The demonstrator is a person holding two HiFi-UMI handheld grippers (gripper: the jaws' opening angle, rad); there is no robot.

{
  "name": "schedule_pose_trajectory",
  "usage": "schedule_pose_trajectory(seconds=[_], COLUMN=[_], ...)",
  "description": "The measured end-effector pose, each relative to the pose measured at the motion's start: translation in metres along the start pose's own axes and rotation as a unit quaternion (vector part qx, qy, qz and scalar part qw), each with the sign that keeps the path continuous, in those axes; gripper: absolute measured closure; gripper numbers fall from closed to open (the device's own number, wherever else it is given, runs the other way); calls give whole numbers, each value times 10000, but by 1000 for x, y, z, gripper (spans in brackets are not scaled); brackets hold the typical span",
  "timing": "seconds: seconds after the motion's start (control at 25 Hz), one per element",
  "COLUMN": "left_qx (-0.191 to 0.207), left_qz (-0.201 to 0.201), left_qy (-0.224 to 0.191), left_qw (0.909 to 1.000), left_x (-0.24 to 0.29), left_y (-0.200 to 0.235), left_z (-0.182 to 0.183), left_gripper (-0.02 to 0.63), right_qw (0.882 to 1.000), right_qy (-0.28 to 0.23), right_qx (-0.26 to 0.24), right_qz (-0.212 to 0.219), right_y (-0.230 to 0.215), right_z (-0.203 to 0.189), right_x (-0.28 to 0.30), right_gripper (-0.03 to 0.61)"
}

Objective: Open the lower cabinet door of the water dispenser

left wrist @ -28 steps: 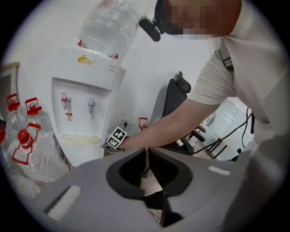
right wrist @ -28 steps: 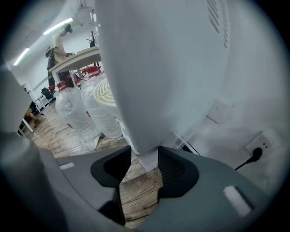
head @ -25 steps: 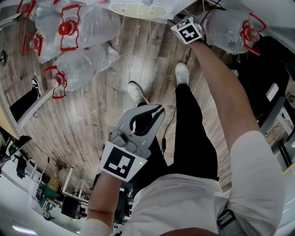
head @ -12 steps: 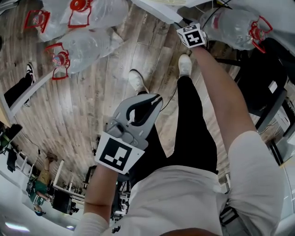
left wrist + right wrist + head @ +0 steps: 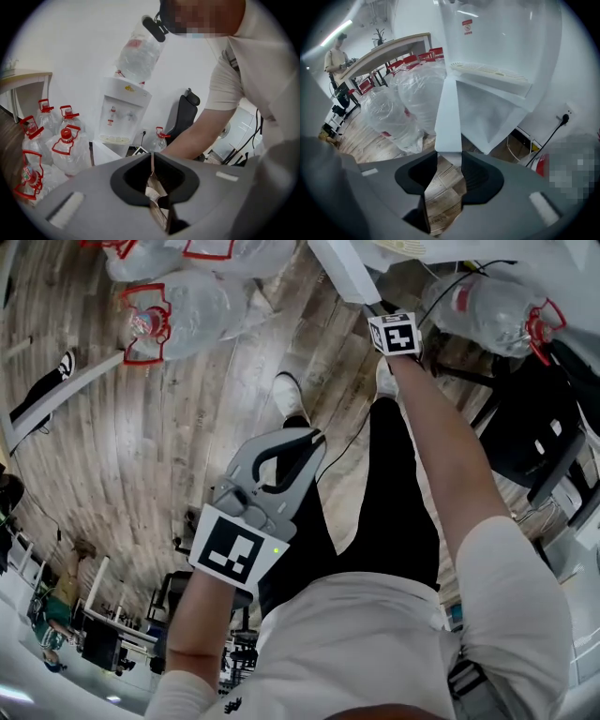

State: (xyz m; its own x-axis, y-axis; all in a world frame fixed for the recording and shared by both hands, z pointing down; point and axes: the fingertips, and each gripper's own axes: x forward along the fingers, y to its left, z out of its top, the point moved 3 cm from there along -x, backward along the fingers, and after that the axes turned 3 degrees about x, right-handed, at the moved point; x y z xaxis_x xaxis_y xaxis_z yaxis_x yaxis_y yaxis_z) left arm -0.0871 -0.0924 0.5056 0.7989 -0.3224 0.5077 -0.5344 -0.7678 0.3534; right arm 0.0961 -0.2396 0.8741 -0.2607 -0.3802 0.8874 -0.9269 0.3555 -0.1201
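The white water dispenser (image 5: 123, 117) carries an upturned bottle (image 5: 136, 56). Its lower cabinet door (image 5: 449, 112) stands swung out, and the hollow cabinet (image 5: 487, 117) shows behind it. My right gripper (image 5: 449, 157) straddles the door's free edge. Its jaws have just been closing and the pads now sit against both faces of the door. In the head view the door (image 5: 339, 268) juts in at the top, with the right gripper (image 5: 370, 306) at its end. My left gripper (image 5: 309, 439) hangs over the floor, shut and empty.
Several large water bottles with red handles (image 5: 187, 306) lie on the wooden floor left of the dispenser, and one more (image 5: 497, 310) lies to the right. A black office chair (image 5: 525, 418) stands at right. My shoes (image 5: 289, 395) are below the door. A long table (image 5: 389, 49) stands far left.
The right gripper has come back toward me with the door's edge, and the door now reaches farther into the head view. The left gripper has drifted along with it, still shut.
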Motion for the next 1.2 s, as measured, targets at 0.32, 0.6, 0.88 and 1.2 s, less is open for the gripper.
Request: schedule_pose_trajectory(seconds=[0.32,0.6,0.88,1.2], left_qx=[-90,-248,-431,-581], left_qz=[234,496,684,849], left_qy=[-224,-341,-448,-542], left_qw=[9994,9979,9957,9932], left_x=[-44,-82,-106,-126], left_y=[9,22,35,51], left_z=[-18,-39,-55,-69], left_gripper=[557,557,557,557], right_qw=[9996,9990,9986,9979], right_qy=[26,-9,-40,-85], right_qx=[225,313,217,126], right_qz=[192,334,488,632], right_y=[71,120,159,193], right_z=[1,11,32,56], right_x=[13,25,41,59], right_gripper=[437,449,460,466])
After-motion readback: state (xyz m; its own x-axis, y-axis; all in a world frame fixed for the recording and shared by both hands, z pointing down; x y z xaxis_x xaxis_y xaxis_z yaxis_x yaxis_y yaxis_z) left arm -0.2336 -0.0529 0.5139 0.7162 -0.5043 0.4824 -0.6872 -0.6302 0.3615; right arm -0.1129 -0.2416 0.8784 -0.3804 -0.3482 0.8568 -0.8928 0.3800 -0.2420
